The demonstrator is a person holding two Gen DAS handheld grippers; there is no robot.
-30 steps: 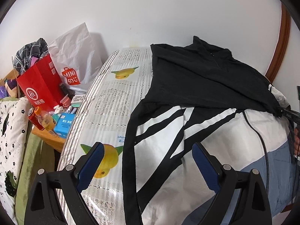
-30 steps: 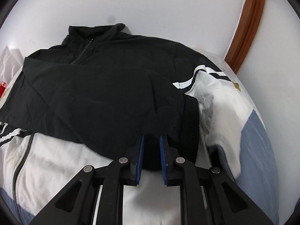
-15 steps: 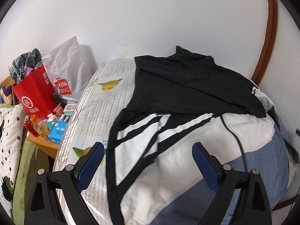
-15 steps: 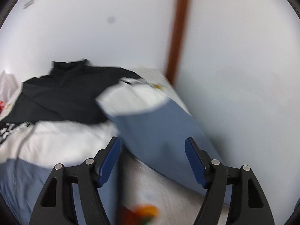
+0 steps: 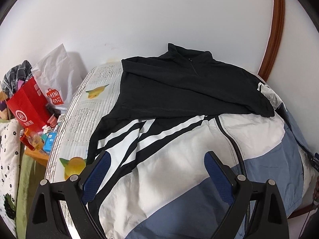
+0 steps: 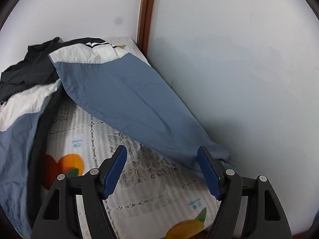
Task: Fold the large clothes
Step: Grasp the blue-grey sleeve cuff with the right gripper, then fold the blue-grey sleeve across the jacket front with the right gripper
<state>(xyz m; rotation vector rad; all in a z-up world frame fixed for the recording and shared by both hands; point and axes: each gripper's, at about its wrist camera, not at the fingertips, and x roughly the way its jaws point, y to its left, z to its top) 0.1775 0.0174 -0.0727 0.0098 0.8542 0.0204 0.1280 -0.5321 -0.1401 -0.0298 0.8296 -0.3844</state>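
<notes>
Nearby, white bag (image 5: 56, 79) lettered "MINI SO"; left gripper (image 5: 157, 171) and right gripper (image 6: 162, 168) fingers spread, empty.

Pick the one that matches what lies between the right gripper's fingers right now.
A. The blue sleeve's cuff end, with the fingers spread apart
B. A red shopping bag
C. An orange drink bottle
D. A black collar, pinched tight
A: in the right wrist view the right gripper stands open, and the blue sleeve runs down across the patterned bedcover so that its cuff end lies between the fingers.
</notes>
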